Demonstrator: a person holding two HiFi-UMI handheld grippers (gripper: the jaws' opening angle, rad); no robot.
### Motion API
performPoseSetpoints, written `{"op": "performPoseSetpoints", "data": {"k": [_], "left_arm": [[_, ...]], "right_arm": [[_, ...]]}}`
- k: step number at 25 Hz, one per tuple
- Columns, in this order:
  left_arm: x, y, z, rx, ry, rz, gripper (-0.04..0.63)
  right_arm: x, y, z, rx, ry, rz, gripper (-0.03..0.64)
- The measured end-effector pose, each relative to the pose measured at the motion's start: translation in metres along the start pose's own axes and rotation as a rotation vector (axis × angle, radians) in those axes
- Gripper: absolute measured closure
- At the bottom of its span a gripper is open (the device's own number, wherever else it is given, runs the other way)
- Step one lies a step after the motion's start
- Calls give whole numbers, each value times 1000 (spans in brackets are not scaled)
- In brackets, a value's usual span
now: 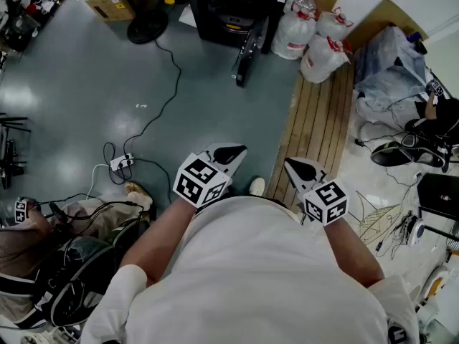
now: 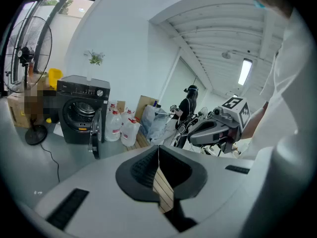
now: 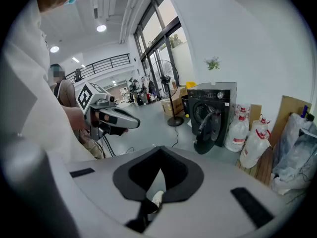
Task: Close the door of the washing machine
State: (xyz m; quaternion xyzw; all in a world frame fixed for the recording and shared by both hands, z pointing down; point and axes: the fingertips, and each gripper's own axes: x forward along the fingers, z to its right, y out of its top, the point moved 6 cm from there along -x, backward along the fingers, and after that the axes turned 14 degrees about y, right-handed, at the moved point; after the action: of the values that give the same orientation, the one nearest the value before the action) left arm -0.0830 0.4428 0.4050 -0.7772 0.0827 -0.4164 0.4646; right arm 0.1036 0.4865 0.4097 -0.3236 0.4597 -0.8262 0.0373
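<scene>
A black front-loading washing machine (image 1: pixel 233 9) stands across the room, its round door (image 1: pixel 247 52) swung open toward me. In the left gripper view the washing machine (image 2: pixel 81 110) is small at left, with the door (image 2: pixel 95 133) ajar. The right gripper view shows the washing machine (image 3: pixel 218 105) and its hanging door (image 3: pixel 208 130) right of centre. My left gripper (image 1: pixel 233 151) and right gripper (image 1: pixel 300 167) are held close to my body, far from the machine. Both point down and forward, jaws together, nothing between them. The left gripper (image 2: pixel 158 150) and right gripper (image 3: pixel 159 150) show their pads meeting.
Several water jugs (image 1: pixel 315 38) stand right of the machine beside a wooden pallet (image 1: pixel 323 120). A floor fan (image 1: pixel 147 24) stands left of the machine. A cable (image 1: pixel 168 84) runs to a power strip (image 1: pixel 120 162). A seated person (image 1: pixel 43 242) and bags are at my left.
</scene>
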Motion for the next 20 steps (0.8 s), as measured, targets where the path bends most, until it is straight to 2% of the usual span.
{"op": "performPoseSetpoints", "data": {"k": [6,11,18,20], "left_arm": [[23,5,41,6,41,-6,577],[33,12,56,1,97,7,575],[47,10,31,-24,154,-14,575],[57,16,17,-27,155,-7,574]], "right_arm": [[-37,-19,18,-10,23,13,611],[-49,-29,35,-9,46,25,611],[-35,-25,50,-18,43,30,605],[-28,-19,60,-16,32,27,580]]}}
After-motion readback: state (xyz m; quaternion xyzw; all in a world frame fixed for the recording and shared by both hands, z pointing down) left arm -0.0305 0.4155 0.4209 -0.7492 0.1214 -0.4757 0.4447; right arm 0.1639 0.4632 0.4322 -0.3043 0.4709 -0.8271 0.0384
